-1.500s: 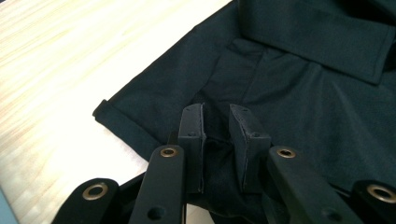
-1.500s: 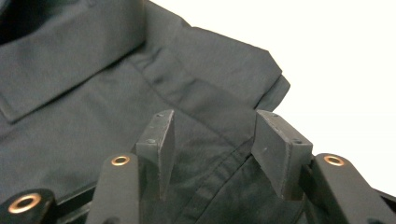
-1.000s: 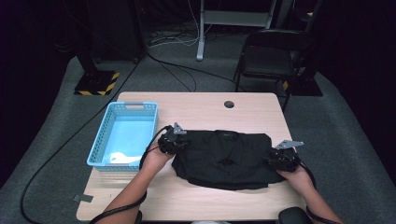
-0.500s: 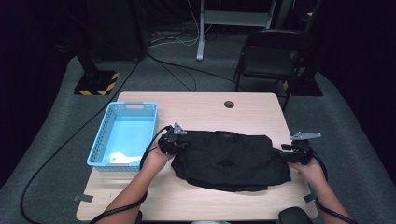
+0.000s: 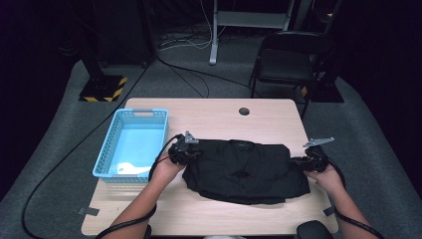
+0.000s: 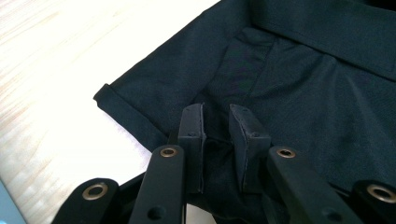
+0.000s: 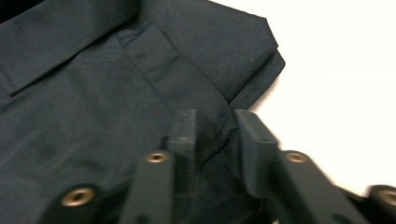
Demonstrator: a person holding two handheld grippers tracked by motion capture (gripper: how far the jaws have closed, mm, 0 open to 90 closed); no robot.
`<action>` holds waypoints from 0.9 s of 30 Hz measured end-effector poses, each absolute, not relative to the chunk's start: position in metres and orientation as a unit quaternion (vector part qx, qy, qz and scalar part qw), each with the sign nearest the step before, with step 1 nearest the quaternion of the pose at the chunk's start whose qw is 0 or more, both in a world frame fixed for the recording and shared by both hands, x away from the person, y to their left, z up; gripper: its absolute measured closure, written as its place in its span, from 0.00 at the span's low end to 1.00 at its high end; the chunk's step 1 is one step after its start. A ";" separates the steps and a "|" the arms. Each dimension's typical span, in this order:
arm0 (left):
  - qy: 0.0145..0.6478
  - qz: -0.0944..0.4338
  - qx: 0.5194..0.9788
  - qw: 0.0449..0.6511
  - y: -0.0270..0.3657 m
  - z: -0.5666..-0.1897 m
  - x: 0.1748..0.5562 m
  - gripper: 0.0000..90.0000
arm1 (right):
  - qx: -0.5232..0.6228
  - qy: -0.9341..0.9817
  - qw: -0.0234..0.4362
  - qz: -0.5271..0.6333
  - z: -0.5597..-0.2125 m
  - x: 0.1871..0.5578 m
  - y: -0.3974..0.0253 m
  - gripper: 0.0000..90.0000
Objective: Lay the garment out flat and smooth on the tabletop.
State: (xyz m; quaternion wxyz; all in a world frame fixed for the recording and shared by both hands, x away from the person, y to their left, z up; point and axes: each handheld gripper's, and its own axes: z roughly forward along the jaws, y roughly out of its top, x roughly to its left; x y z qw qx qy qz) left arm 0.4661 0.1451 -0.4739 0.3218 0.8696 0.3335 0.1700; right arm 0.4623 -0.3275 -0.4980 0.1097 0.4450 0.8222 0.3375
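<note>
Pinching both ends of a black shirt (image 5: 246, 170) that lies folded flat on the worktop (image 5: 214, 112), mid-right, just right of the blue basket (image 5: 130, 142). Left hand-held gripper (image 6: 215, 126) has its jaws nearly closed with a fold of cloth between them at the left edge. Right hand-held gripper (image 7: 212, 128) has its jaws a bit wider over a wrinkle at the right edge; cannot tell if it really bites. Risks: right side slips out on lift since little fabric sits between the jaws, so the shirt hangs from one end and unfolds. Uneven pull skews the folds. Loose near layers may drag on the worktop.
</note>
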 end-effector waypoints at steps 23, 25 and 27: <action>0.323 0.194 0.850 0.368 0.156 -0.430 0.463 0.85 | 0.385 0.823 0.187 0.373 -0.423 0.429 -0.330 0.97; 0.323 0.196 0.849 0.370 0.158 -0.425 0.464 0.85 | 0.385 0.820 0.192 0.377 -0.415 0.430 -0.331 0.97; 0.322 0.200 0.847 0.373 0.160 -0.420 0.466 0.85 | 0.385 0.817 0.199 0.380 -0.408 0.431 -0.332 0.97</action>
